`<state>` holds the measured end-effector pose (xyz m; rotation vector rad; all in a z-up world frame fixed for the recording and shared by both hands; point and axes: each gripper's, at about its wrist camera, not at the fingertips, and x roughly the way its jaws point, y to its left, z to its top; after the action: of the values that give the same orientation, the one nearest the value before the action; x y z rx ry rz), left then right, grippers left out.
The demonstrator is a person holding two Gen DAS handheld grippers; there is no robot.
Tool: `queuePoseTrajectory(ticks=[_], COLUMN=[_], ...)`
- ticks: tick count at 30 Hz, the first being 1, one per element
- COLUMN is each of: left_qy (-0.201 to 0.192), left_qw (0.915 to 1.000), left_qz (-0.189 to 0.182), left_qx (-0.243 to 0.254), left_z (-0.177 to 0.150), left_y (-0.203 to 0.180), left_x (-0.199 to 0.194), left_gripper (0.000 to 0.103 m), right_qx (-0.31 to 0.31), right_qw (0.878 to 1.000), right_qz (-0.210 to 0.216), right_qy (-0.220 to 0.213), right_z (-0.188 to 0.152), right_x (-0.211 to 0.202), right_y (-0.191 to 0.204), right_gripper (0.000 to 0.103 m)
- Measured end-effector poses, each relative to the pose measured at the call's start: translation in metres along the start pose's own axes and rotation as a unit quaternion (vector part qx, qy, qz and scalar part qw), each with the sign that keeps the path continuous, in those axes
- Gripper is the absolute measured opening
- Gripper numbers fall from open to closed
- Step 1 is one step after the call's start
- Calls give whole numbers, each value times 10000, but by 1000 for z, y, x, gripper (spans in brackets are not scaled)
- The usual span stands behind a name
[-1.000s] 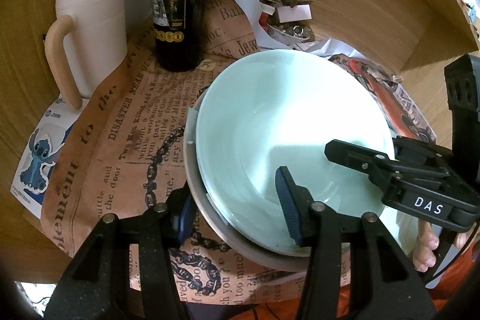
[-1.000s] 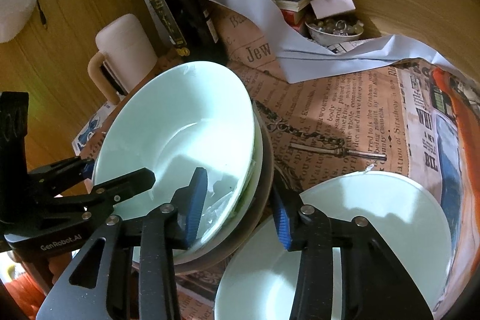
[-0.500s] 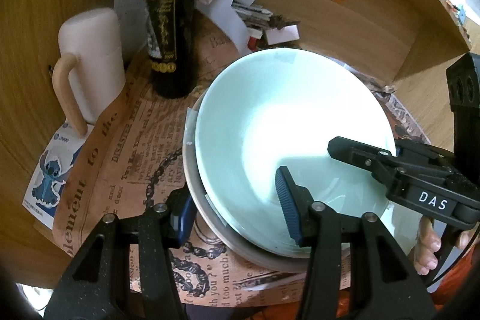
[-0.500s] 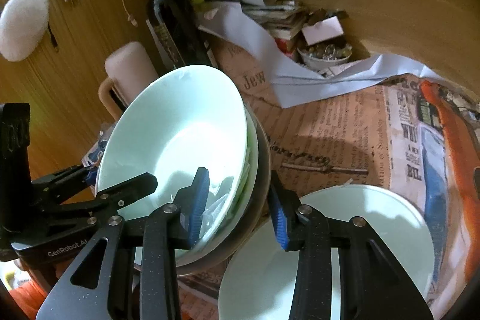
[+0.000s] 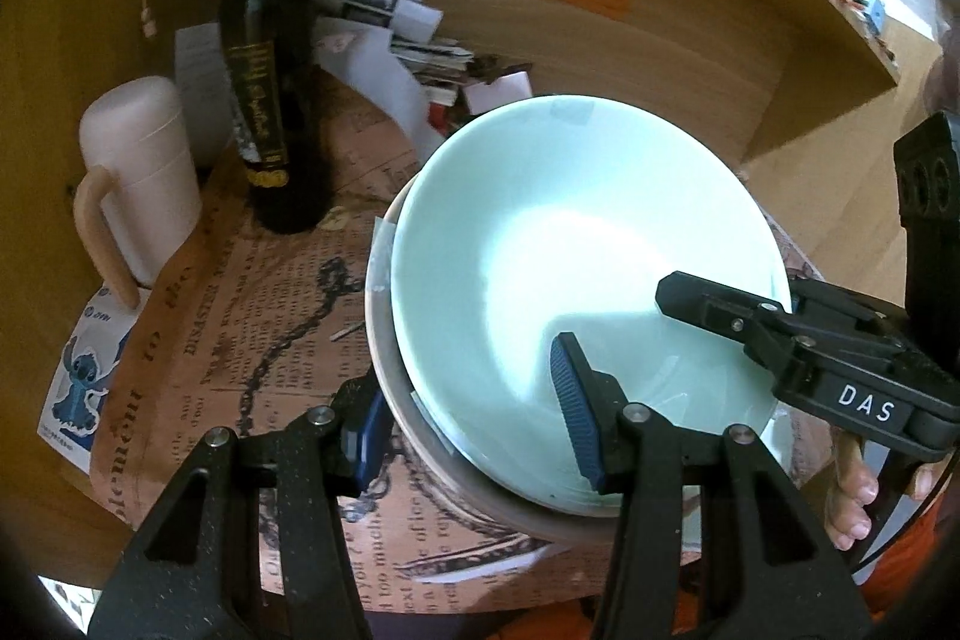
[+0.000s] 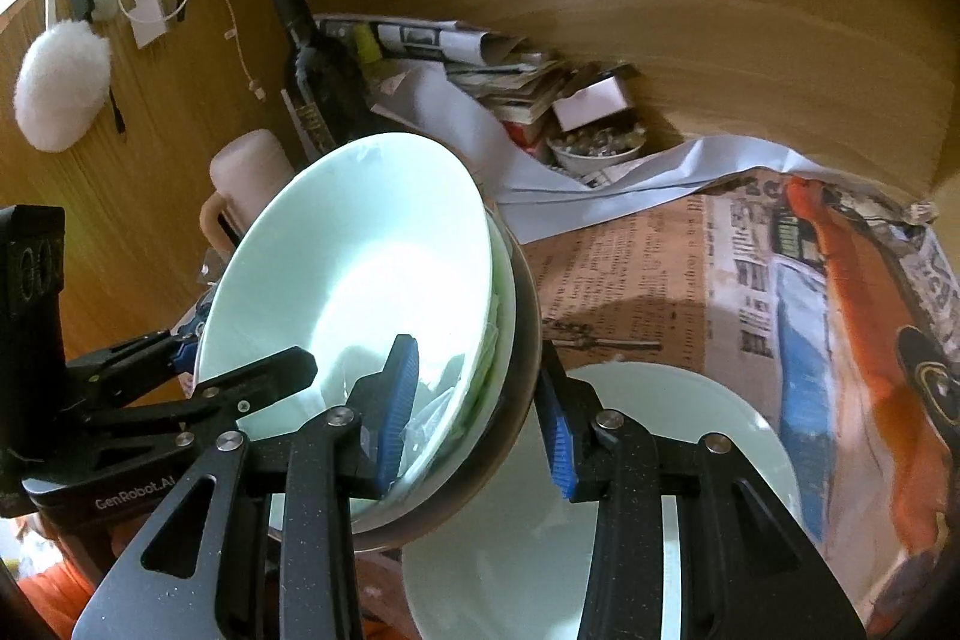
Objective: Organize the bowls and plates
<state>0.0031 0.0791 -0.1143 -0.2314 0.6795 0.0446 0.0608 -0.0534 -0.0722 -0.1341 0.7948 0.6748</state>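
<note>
On the far left of the newspaper-covered table [image 5: 198, 316] stands a pale lidded mug [image 5: 141, 184], and just right of it a dark wine bottle [image 5: 270, 82], both upright. Right of the bottle, a stack of bowls [image 5: 540, 244] is held between two handheld tongs: a mint-green bowl nested in a grey one, with thin plastic wrap between them. At the stack's near-left rim, the left gripper [image 5: 474, 430] pinches the bowl walls, one blue pad inside the top bowl and one outside the grey bowl. At the near-right rim, the right gripper [image 6: 474, 424] grips the same way, its pads pressing the walls from inside and outside. The stack tilts away and looks lifted off the table, though its underside is hidden. Near right, directly below the stack's edge, a white plate [image 6: 708, 436] lies flat on the newspaper. Doing this step well likely means keeping both grips firm, levelling the stack so the inner bowl cannot slide, and steering clear of the bottle.
</note>
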Motion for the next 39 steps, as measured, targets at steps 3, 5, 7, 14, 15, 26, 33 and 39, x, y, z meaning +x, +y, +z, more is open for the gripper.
queuePoseTrajectory(ticks=[3,5,7,14,15,26,33,39], left_qy=[4,4,0,-12,-12,13,123,288], left_qw=[9999,9998,9996,9987,9986,9973,9965,9959], left_qz=[-61,-123,-188,-326,-337,-405,-452,-507], left_qx=[101,163,218,387,405,611,698,692], left_z=[-1,-1,-2,-5,-5,-20,-26,-29], left_y=[-11,-18,-26,-47,-49,-72,-84,-90], left_x=[1,2,2,0,-1,-2,5,15], left_gripper=[50,50,50,50,50,50,50,50], right_qx=[55,83,110,230,236,382,514,631], right_qw=[9999,9998,9996,9987,9986,9976,9970,9965], right_qz=[-70,-131,-187,-332,-351,-478,-514,-535], right_qy=[-82,-142,-186,-295,-303,-314,-266,-147], right_z=[-2,-5,-7,-16,-18,-37,-48,-52], right_x=[-10,-18,-24,-45,-47,-65,-70,-67], right_y=[-7,-12,-17,-31,-32,-48,-61,-71], right_gripper=[35,35,35,35,35,35,35,35])
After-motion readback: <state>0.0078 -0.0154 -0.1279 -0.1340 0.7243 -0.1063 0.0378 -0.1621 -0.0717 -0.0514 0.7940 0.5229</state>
